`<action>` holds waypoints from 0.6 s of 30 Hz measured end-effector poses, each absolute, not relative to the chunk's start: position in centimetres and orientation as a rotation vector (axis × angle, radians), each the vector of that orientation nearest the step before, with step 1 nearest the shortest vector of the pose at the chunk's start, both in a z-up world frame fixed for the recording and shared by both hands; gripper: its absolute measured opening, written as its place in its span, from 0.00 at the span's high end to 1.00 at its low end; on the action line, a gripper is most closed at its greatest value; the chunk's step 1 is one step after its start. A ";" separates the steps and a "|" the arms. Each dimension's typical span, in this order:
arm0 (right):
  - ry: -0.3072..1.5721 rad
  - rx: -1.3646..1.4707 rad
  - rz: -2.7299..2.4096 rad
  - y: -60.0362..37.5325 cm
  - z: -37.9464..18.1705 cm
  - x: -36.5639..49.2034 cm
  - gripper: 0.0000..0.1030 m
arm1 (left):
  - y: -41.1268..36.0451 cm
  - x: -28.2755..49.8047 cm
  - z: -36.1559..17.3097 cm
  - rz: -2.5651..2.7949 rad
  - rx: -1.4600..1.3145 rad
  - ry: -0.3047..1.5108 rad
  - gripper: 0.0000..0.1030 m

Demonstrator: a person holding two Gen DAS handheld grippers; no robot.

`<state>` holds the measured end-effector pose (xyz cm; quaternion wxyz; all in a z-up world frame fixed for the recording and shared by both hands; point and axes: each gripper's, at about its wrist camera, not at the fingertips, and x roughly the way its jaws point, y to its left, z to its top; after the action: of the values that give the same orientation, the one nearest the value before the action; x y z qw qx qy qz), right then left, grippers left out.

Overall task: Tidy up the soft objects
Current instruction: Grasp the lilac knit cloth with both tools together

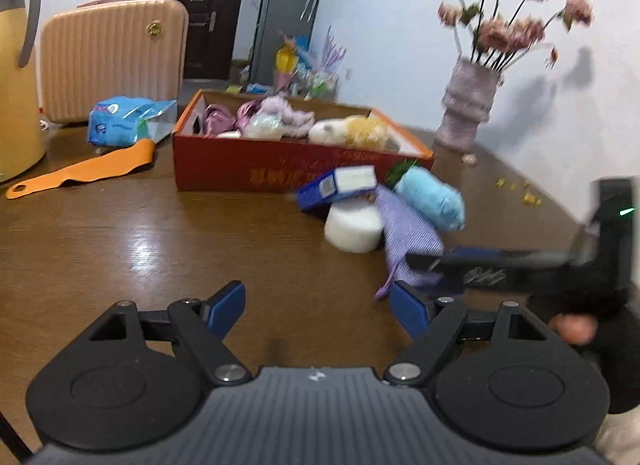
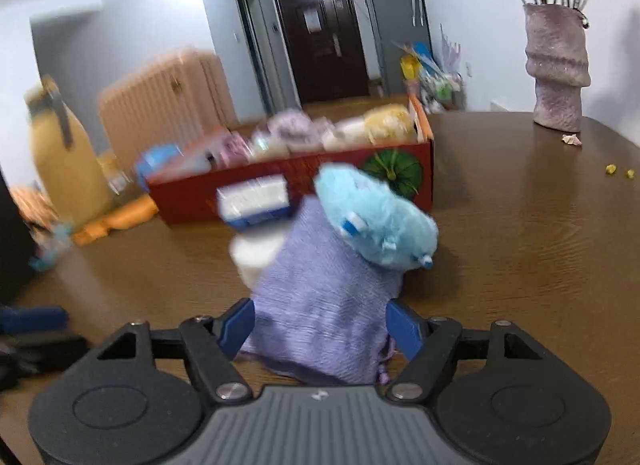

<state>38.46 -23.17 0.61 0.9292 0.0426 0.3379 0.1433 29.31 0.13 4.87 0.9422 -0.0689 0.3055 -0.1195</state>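
Left gripper [image 1: 318, 311]: spread, nothing between its fingers, over bare desk [image 1: 140, 241].
Right gripper [image 2: 320, 331]: spread around purple cloth [image 2: 324, 305]; contact unclear.
Blue plush [image 2: 376, 221]: lying on cloth.

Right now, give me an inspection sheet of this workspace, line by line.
Surface: brown wooden table, glossy.
Job's things: red box holding soft items; purple cloth, blue plush lying on it, white roll beside.
Clutter: blue carton, orange strip, blue packet, yellow crumbs.
Grippers: left gripper open, empty; right gripper open, straddling the cloth.
Cables: nothing seen.
Surroundings: flower vase, pink suitcase, yellow jug, dark door.
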 end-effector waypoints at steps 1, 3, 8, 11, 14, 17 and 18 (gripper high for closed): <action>0.699 0.067 0.301 -22.8 0.5 38.6 0.44 | 0.3 29.6 4.9 -0.252 -0.153 0.633 0.21; 0.677 0.053 0.315 -22.7 0.1 38.2 0.64 | 0.1 30.3 4.9 -0.231 -0.131 0.669 0.21; 0.670 0.065 0.405 -23.8 0.3 35.8 0.90 | -0.3 28.9 5.2 -0.262 -0.143 0.633 0.21; 0.669 0.018 0.457 -23.7 1.0 32.8 0.89 | -0.4 27.5 4.9 -0.276 -0.152 0.636 0.21; 0.702 0.034 0.553 -23.5 1.1 29.9 0.86 | -0.5 26.2 4.4 -0.313 -0.173 0.652 0.21; 0.720 0.003 0.706 -22.0 1.0 26.7 0.79 | -0.5 25.2 4.1 -0.311 -0.194 0.654 0.21; 0.733 -0.022 0.729 -21.5 0.9 25.8 0.71 | -0.4 25.0 4.1 -0.310 -0.198 0.649 0.21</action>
<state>25.81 -21.47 0.87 0.8694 -0.0107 0.3502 0.3483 24.99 -0.39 4.13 0.9312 -0.0966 0.3170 -0.1517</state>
